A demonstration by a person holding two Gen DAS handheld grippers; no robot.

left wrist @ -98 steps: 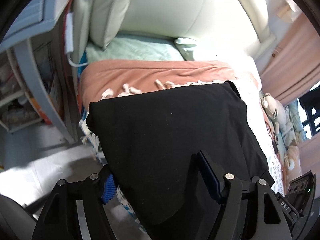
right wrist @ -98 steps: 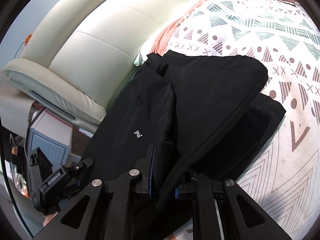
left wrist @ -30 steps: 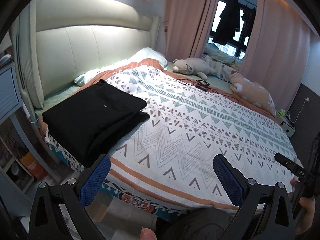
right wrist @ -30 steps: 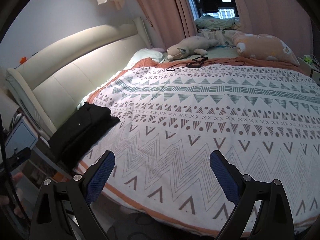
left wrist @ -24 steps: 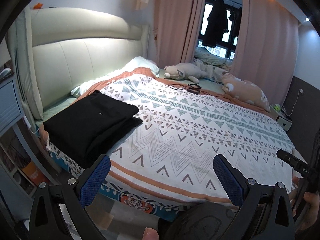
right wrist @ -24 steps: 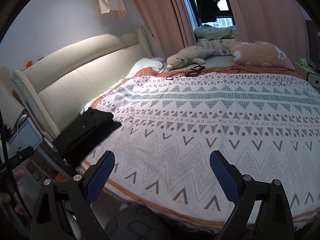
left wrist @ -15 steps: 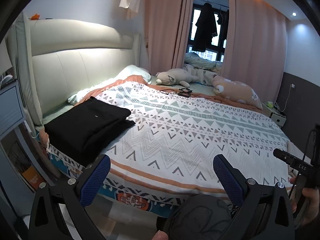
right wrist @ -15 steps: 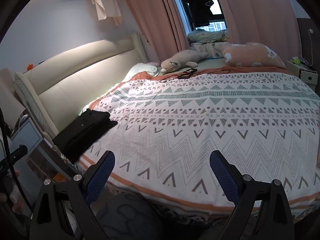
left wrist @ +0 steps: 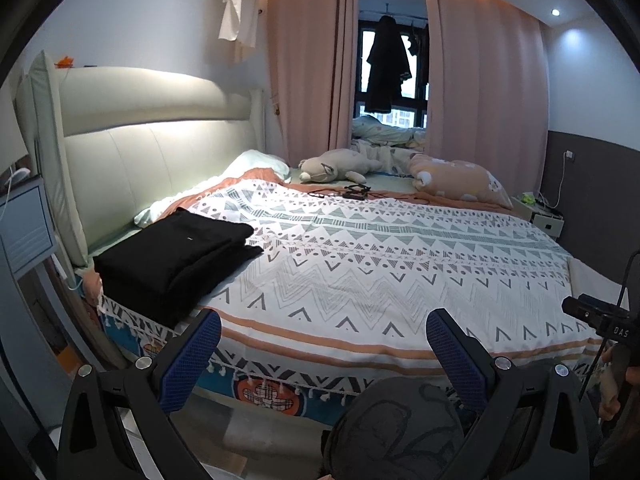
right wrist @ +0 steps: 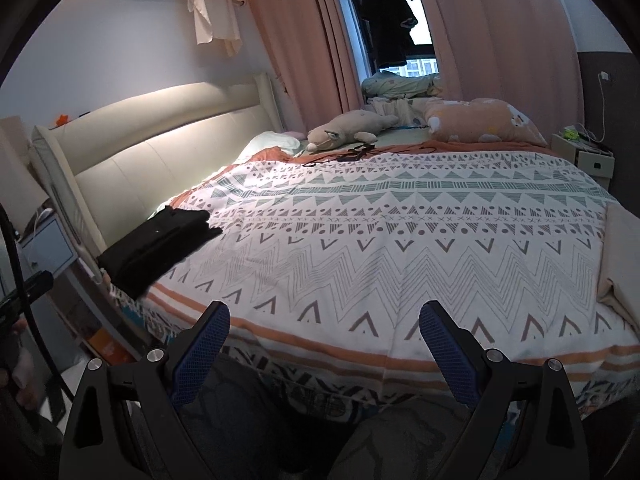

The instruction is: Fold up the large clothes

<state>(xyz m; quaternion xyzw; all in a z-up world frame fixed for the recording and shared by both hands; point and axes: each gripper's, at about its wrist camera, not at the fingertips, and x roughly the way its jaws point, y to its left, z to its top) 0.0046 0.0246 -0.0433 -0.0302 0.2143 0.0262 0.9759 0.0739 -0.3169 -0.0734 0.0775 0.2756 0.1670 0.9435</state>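
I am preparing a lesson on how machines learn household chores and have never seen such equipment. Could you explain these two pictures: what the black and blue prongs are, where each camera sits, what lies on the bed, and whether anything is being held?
There is no robot here. A person holds a two-finger gripper in each hand, and a wide-angle camera on each one looks forward along its fingers. One picture comes from the left gripper, the other from the right gripper. The black prongs with blue pads at the bottom of each picture are those fingers.

Both grippers are wide open and hold nothing.

On the bed, under a patterned blanket, a folded black garment lies at the near corner by the headboard. At the far side lie a plush toy, a peach pillow and some dark cables with a small object. The folding looks finished.
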